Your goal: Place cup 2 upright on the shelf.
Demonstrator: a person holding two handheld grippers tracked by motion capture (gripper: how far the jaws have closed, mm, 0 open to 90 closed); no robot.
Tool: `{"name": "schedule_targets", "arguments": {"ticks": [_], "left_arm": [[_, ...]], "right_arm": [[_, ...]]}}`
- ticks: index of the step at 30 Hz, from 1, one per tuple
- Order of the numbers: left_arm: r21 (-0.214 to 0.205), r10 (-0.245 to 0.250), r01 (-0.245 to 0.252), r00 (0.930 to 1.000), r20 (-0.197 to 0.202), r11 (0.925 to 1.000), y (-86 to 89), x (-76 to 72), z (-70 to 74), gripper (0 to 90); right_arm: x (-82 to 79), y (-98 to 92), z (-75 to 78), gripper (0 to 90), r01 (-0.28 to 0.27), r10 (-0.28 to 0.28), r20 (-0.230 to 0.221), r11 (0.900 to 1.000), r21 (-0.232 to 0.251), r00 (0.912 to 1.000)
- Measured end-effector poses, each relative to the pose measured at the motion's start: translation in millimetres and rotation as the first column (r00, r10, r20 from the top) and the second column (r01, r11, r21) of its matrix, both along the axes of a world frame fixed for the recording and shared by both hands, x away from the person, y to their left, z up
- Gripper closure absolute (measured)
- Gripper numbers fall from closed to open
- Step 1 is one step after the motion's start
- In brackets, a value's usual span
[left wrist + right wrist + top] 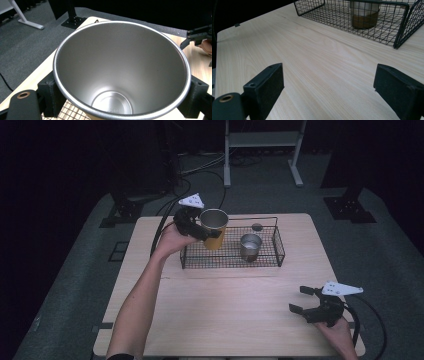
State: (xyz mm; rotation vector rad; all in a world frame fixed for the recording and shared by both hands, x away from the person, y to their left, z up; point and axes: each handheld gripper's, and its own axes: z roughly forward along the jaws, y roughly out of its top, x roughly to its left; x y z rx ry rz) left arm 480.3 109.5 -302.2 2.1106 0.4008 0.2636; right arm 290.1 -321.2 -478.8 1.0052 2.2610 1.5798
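A yellow cup (pixel 216 222) with a steel inside (pixel 120 67) stands upright at the left end of the black wire basket (pixel 278 245). My left gripper (pixel 210 234) is shut on it from the left, its pads (pixel 50 92) pressing on both sides just under the rim. Whether the cup's base touches the basket floor I cannot tell. A smaller steel cup (pixel 250 246) stands in the basket's right half, also visible in the right gripper view (pixel 364 15). My right gripper (pixel 302 300) rests low over the table's front right, open (pixel 332 92) with nothing between its jaws.
A small dark round object (pixel 257 226) lies on the wooden table (pixel 225 310) just behind the basket. The basket's near corner (pixel 402 25) rises ahead of the right gripper. Beyond the table, cables and a white frame stand on grey floor.
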Motion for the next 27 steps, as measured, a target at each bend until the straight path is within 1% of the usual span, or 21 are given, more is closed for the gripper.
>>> {"name": "schedule_targets", "arguments": {"ticks": [2,4,6,8,10,12,17,23,27], "left_arm": [[0.004,0.003,-0.003,0.9999,-0.014,1.0000,0.0,4.1,-0.6,13.5],[0.009,0.009,-0.008,0.9999,-0.013,0.9999,-0.4,6.6,-0.9,13.5],[0.005,0.009,-0.009,0.9998,-0.016,0.9999,-0.9,9.9,-1.2,13.5],[0.013,0.016,-0.015,0.9998,-0.016,0.9998,-2.7,12.7,-1.7,13.5],[0.018,0.019,-0.019,0.9995,-0.024,0.9997,-3.9,15.3,-2.8,13.5],[0.015,0.023,-0.022,0.9993,-0.031,0.9996,-4.5,18.8,-5.1,13.5],[0.024,0.032,-0.032,0.9989,-0.035,0.9992,-6.9,23.2,-11.6,13.4],[0.028,0.046,-0.045,0.9980,-0.043,0.9986,-8.1,27.7,-21.1,13.4],[0.029,0.061,-0.059,0.9969,-0.050,0.9978,-7.9,31.7,-25.9,13.4]], "right_arm": [[-0.3,-1.4,0.1,8.5,0.000,0.000,0.002,1.0000,0.001,1.0000],[-0.7,-2.3,0.5,8.5,0.003,-0.003,0.003,1.0000,0.003,1.0000],[-0.6,-3.1,0.9,8.5,0.005,-0.005,0.003,1.0000,0.005,1.0000],[-0.5,-2.9,1.3,8.5,0.005,-0.005,0.006,1.0000,0.005,1.0000],[-0.3,-2.6,1.4,8.5,0.003,-0.003,0.007,1.0000,0.004,1.0000],[0.0,-2.2,1.2,8.5,0.003,-0.003,0.005,1.0000,0.003,1.0000],[0.3,-2.9,1.5,8.5,0.007,-0.007,0.005,0.9999,-0.008,1.0000],[0.4,-5.1,1.7,8.5,0.011,-0.011,0.006,0.9999,-0.003,0.9999],[1.2,-3.0,-0.1,8.5,0.003,-0.003,-0.001,1.0000,-0.005,1.0000]]}}
